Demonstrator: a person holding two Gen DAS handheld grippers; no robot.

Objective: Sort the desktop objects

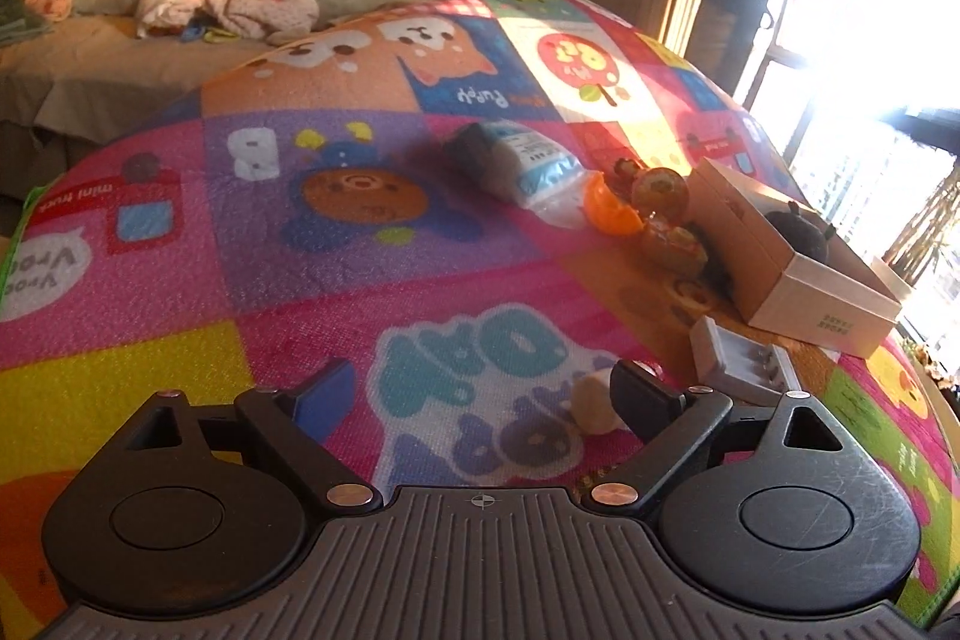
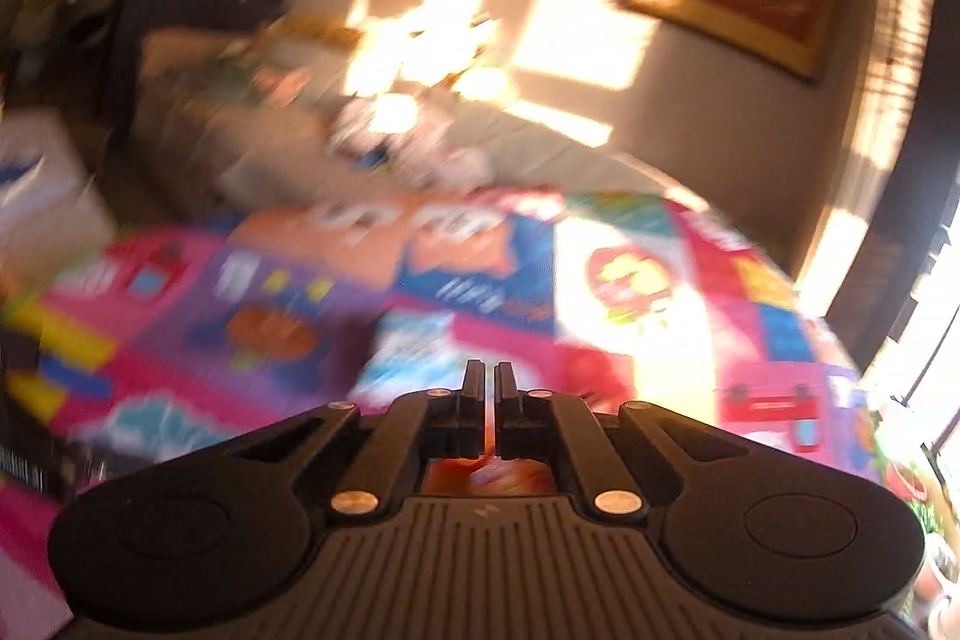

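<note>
In your left wrist view, the left gripper (image 1: pixel 483 388) stands released over the foam-textured play mat (image 1: pixel 336 244), a small beige lump (image 1: pixel 591 403) touching its right finger; at 2 o'clock the rectangular cardboard box (image 1: pixel 798 274) holds a dark fuzzy toy (image 1: pixel 801 229). In your right wrist view, heavily blurred, the right gripper (image 2: pixel 487 373) is clenched; whether it grips anything cannot be told.

Left claw (image 1: pixel 483 394) spread (right claw (image 2: pixel 489 388) closed).

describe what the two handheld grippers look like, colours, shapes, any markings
Both look alike. The left gripper has matte black linkage arms pinned with copper-coloured rivets, two round black discs at the sides and a grey ribbed plate carrying a small crosshair mark; one finger pad is blue. The right gripper repeats the black discs, rivets and ribbed plate, with slim black fingers. No cables or sleeves show.
</note>
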